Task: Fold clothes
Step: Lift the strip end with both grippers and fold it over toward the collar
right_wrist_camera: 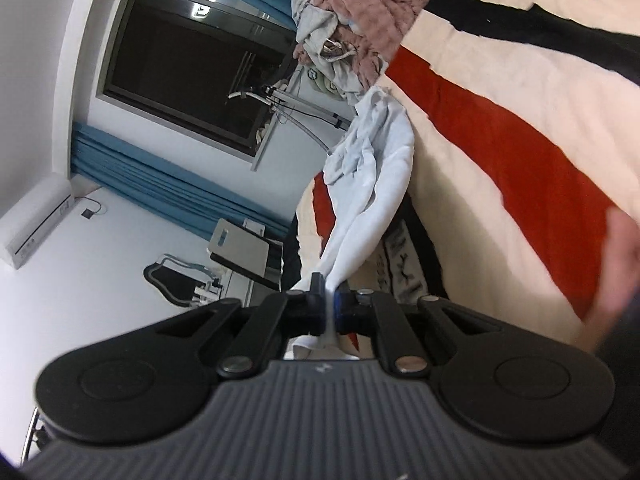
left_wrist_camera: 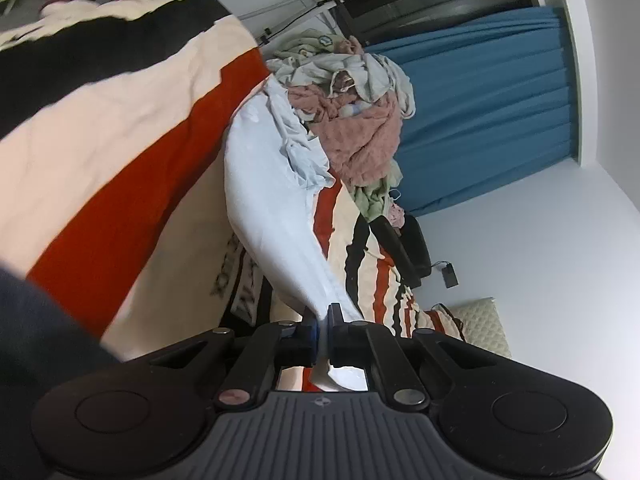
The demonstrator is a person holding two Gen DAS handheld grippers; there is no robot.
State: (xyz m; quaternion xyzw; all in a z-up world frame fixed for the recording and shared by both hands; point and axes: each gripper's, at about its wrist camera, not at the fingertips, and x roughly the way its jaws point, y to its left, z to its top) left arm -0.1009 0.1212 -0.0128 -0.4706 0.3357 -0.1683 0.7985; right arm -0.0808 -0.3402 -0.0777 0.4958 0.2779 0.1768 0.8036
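blurring right-view hand [right_wrist_camera: 618,264] only

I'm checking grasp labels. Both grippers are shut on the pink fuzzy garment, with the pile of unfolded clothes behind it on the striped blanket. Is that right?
Not quite: the garment is wrong. Both wrist views show the left gripper and right gripper with jaws closed on the pale blue garment. The pink fuzzy garment lies in the pile of unfolded clothes on the striped blanket.
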